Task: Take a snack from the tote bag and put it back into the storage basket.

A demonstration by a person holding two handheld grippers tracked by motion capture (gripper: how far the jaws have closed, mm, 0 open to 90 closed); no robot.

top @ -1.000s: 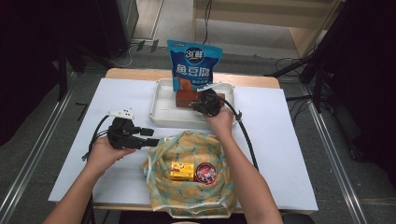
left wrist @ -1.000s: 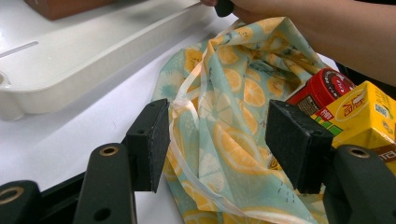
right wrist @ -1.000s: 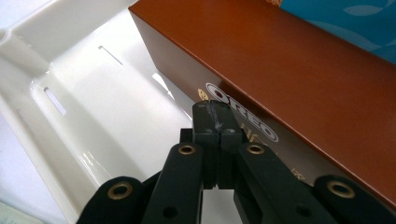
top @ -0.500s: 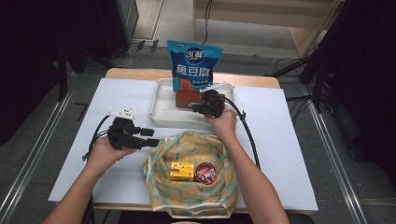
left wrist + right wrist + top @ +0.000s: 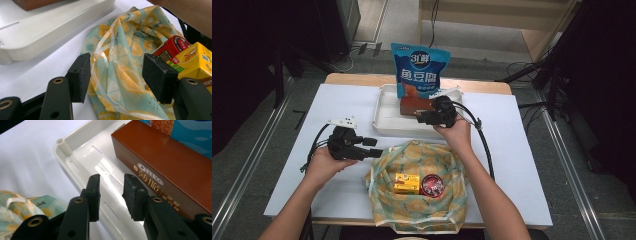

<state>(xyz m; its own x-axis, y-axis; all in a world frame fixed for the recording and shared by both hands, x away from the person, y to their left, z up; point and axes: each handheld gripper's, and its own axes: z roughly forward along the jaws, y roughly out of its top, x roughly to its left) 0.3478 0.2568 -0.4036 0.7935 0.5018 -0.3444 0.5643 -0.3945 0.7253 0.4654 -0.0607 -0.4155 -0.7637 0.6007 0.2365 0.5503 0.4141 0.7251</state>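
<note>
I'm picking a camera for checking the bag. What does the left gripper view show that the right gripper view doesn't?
Left gripper view alone: red tin and yellow carton in the lemon-print bag, between the left gripper jaws. Right gripper view alone: the Oreo box's lettering, the blue pouch, the right gripper open. Both: white tray, bag.
</note>
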